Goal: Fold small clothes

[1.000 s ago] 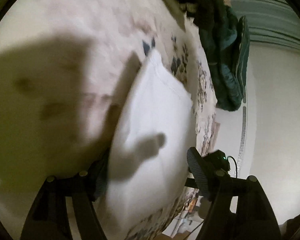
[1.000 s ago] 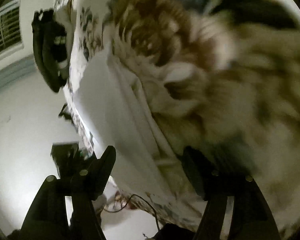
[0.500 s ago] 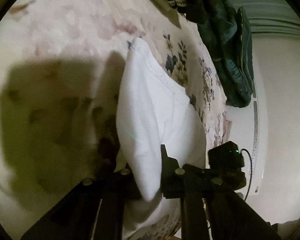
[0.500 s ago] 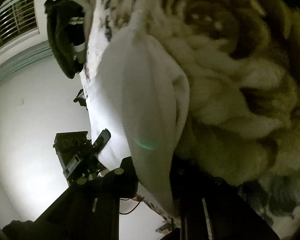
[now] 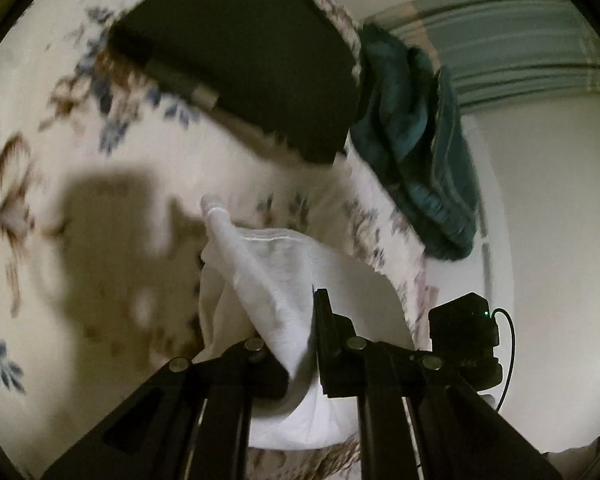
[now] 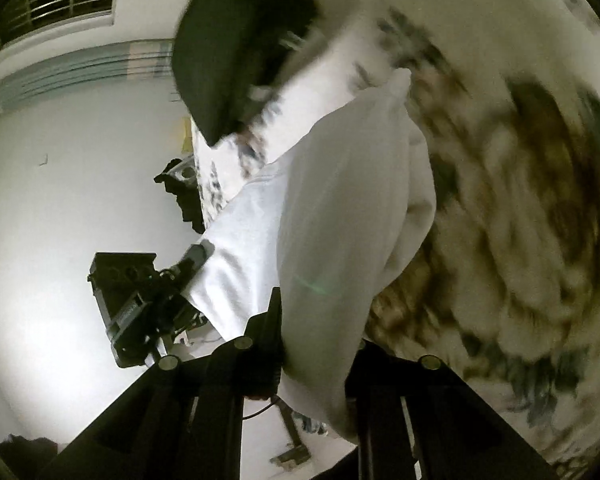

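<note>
A small white garment [image 5: 276, 280] hangs lifted above a floral blanket [image 5: 100, 208]. My left gripper [image 5: 300, 360] is shut on one edge of it; the cloth bunches between the jaws and drapes below. My right gripper [image 6: 312, 360] is shut on the white garment [image 6: 340, 216] at another edge, and the cloth stretches up and away from it. The other gripper shows at the left of the right wrist view [image 6: 140, 300], holding the far end of the same cloth.
A dark folded garment [image 5: 244, 52] lies on the blanket further off. A teal garment [image 5: 416, 152] hangs over the bed's edge. A white wall and floor lie beyond the bed. The blanket [image 6: 520, 200] fills the right of the right wrist view.
Both grippers closed on the white garment and lifted it off the blanket. The view has swung so the dark folded garment now shows.
</note>
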The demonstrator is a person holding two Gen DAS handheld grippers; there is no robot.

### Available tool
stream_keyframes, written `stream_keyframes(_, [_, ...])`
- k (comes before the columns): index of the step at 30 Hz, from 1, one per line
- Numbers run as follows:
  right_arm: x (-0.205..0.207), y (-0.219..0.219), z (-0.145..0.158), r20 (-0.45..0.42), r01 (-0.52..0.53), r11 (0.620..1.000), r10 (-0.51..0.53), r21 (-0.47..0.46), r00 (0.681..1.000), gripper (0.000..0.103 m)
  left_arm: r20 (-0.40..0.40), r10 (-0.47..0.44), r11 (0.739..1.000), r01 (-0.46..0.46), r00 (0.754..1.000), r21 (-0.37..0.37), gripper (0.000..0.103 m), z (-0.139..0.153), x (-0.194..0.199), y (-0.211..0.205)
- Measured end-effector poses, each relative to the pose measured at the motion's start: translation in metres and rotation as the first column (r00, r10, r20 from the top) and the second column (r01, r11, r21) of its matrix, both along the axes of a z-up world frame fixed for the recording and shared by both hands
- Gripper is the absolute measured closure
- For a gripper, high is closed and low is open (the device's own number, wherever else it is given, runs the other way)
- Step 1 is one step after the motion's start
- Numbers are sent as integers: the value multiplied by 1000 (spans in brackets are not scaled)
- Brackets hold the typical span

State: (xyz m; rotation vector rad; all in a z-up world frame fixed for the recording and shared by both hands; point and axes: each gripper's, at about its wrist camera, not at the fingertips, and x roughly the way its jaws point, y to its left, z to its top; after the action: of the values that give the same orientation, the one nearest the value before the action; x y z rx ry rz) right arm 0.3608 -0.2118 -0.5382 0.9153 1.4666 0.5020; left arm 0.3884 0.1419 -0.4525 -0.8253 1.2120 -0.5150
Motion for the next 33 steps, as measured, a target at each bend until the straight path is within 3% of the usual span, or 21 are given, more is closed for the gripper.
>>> stream_keyframes(7, [87,43,62,92,-34,999,35,-14,995,89,56,69,997,-68,996,-27,96,23,57,37])
stream_keyframes(16, [214,98,158,282,-68,997,59,21,957,89,251,75,997,-73,965,-19,96,123,159,63])
stream_keyframes(20, [265,112,186,375,-75,996,53,45,926,89,332,71,997,-79,941,11,96,150,197,69])
stream_keyframes(22, [288,116,179,381,-70,996,44,54,923,89,351,57,996,-79,935,47,96,146,217,69])
stream_keyframes(24, [304,113,150,364,-60,997,36,55,931,90,342,44,993,-78,939,87,96,130,234,71])
stream_keyframes(27, [318,105,81,292,-44,999,40,8,956,89,285,12,986,-59,959,157,96,74,254,67])
stream_keyframes(30, [324,85,22,203,10,999,1,-53,979,89,174,9,978,-45,985,205,96,8,271,63])
stream_keyframes(31, [324,80,15,195,15,998,-5,-53,981,89,140,12,977,-42,990,210,96,-11,273,61])
stream_keyframes(33, [321,74,11,184,15,998,-2,-68,983,84,123,22,975,-48,992,216,94,-21,272,57])
